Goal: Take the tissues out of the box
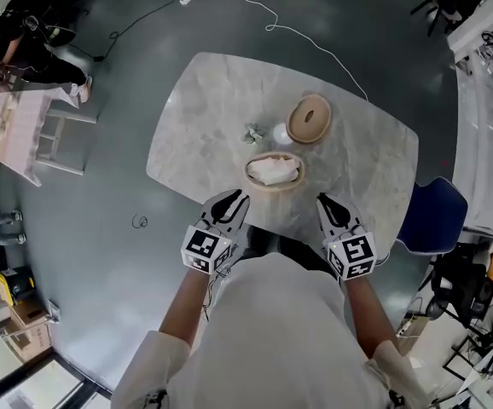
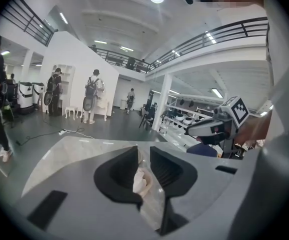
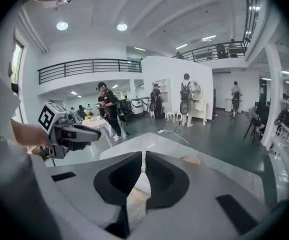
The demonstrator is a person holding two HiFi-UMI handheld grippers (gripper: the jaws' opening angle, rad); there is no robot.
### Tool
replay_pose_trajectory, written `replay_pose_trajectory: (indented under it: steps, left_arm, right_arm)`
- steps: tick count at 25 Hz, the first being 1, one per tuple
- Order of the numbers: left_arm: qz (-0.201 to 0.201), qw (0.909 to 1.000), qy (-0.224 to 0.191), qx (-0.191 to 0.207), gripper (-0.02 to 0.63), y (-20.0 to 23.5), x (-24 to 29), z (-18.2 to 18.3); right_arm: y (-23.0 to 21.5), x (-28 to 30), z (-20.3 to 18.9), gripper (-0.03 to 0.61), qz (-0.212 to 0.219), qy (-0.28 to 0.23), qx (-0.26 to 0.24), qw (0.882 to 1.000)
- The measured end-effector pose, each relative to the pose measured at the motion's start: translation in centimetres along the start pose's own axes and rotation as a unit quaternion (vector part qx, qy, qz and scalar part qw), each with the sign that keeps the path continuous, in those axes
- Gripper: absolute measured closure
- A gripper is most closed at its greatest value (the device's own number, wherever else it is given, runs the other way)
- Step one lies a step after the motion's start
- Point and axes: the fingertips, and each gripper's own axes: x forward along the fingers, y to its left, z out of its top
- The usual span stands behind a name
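A round wooden box (image 1: 259, 182) stands open near the table's front edge, and white tissues (image 1: 273, 169) fill it. Its wooden lid (image 1: 309, 119) lies just behind it to the right. My left gripper (image 1: 236, 198) hovers at the box's near left, a little short of the rim, open with nothing between its jaws. In the left gripper view the tissues (image 2: 140, 180) show through the gap of that gripper (image 2: 143, 151). My right gripper (image 1: 323, 200) hangs at the box's near right with its jaws together and empty. The right gripper view shows the tissues (image 3: 142, 185) beyond its tips (image 3: 143, 155).
The marble table (image 1: 204, 109) also carries a small white round object (image 1: 281, 133) and a crumpled scrap (image 1: 252, 132) behind the box. A blue chair (image 1: 434, 216) stands at the right edge. A cable (image 1: 306, 39) runs across the floor behind. People stand far off in the hall.
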Motion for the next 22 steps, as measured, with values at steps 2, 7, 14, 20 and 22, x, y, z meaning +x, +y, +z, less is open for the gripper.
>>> replay_pose_trajectory:
  steps: [2, 7, 14, 20, 22]
  left_arm:
    - [-0.003, 0.9999, 0.011, 0.000, 0.531, 0.1, 1.8, -0.4]
    - [-0.012, 0.9989, 0.046, 0.002, 0.531, 0.4, 6.3, -1.8]
    - [-0.035, 0.9934, 0.105, 0.032, 0.531, 0.6, 13.2, -5.3]
    - [-0.065, 0.9763, 0.183, 0.096, 0.531, 1.5, 18.1, -10.3]
    - [-0.073, 0.9671, 0.215, 0.115, 0.529, 1.7, 19.2, -12.3]
  right_arm:
    - [-1.1, 0.8, -0.7, 0.534, 0.004, 0.009, 0.005, 1.000]
    - [-3.7, 2.3, -2.6, 0.533, 0.011, 0.030, 0.019, 0.999]
    - [-6.8, 4.6, -6.1, 0.534, 0.022, 0.060, 0.038, 0.997]
    - [-7.9, 7.1, -8.5, 0.534, 0.035, 0.075, 0.062, 0.995]
    - [-8.0, 7.5, -9.3, 0.534, 0.042, 0.081, 0.073, 0.993]
